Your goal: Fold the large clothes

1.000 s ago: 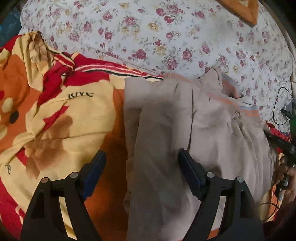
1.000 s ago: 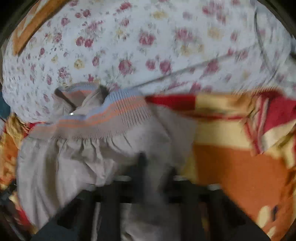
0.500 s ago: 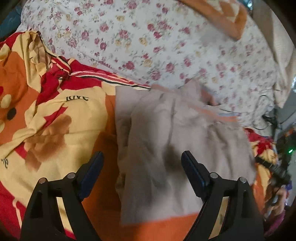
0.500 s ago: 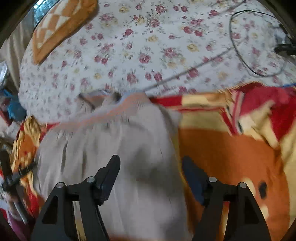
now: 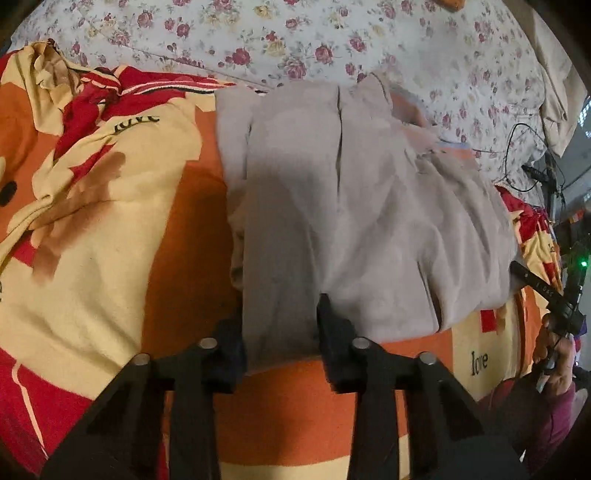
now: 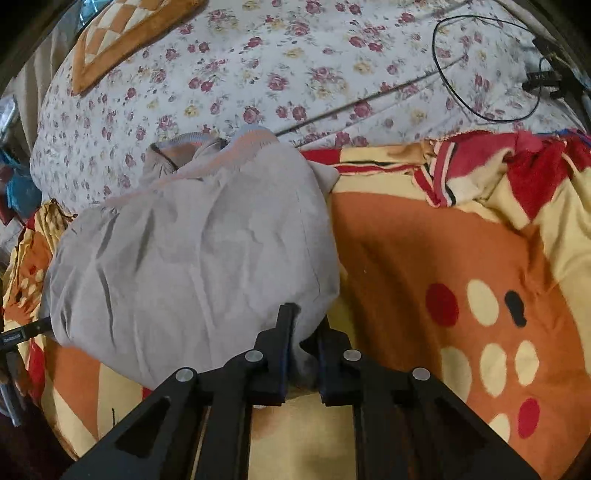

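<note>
A grey-beige garment [image 5: 351,206] with a striped knit waistband lies folded on an orange, yellow and red blanket [image 5: 110,221]. My left gripper [image 5: 280,325] straddles the garment's near edge, its jaws partly closed with cloth between them. In the right wrist view the same garment [image 6: 192,251] lies at centre left. My right gripper [image 6: 304,332] is shut on the garment's near right corner, with cloth bunched between its fingers.
A white floral sheet [image 6: 295,74] covers the bed beyond the blanket [image 6: 461,258]. A black cable [image 6: 480,62] loops on it at the far right. An orange checked cushion [image 6: 122,33] lies at the far left. The other gripper and hand [image 5: 554,314] show at right.
Both grippers were wide open half a second ago. Both have narrowed onto the garment's near edge, the right one fully. The garment now lies flatter and closer.
</note>
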`<state>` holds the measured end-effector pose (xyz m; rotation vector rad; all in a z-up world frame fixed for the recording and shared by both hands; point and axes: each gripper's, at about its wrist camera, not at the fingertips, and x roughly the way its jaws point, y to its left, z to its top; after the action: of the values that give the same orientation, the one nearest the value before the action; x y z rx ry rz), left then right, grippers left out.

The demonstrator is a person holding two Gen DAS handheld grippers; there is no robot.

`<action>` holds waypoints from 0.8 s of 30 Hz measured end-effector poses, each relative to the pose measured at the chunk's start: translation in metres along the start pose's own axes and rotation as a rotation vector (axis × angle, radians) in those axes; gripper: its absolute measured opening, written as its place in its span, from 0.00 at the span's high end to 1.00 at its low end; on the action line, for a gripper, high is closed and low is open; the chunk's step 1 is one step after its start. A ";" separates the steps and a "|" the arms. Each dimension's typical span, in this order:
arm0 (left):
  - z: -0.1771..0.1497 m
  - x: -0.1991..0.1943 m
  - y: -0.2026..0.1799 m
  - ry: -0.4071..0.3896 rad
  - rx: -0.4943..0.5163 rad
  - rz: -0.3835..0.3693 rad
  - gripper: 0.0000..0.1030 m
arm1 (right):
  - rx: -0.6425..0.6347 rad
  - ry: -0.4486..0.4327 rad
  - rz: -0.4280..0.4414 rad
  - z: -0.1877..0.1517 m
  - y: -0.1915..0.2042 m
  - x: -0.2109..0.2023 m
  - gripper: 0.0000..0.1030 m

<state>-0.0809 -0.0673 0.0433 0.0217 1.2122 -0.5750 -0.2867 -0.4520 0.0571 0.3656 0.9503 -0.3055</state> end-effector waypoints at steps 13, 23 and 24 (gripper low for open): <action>-0.003 -0.021 0.023 -0.041 -0.045 0.034 0.88 | -0.024 -0.048 -0.090 0.006 -0.015 -0.013 1.00; 0.007 -0.060 0.025 -0.271 -0.153 -0.013 0.52 | 0.100 -0.153 0.077 0.013 -0.012 -0.040 0.64; 0.009 -0.060 0.019 -0.289 -0.146 -0.014 0.50 | 0.075 -0.143 0.121 0.015 0.001 -0.040 0.64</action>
<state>-0.0788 -0.0292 0.0940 -0.1879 0.9704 -0.4822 -0.2971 -0.4543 0.0988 0.4618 0.7748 -0.2534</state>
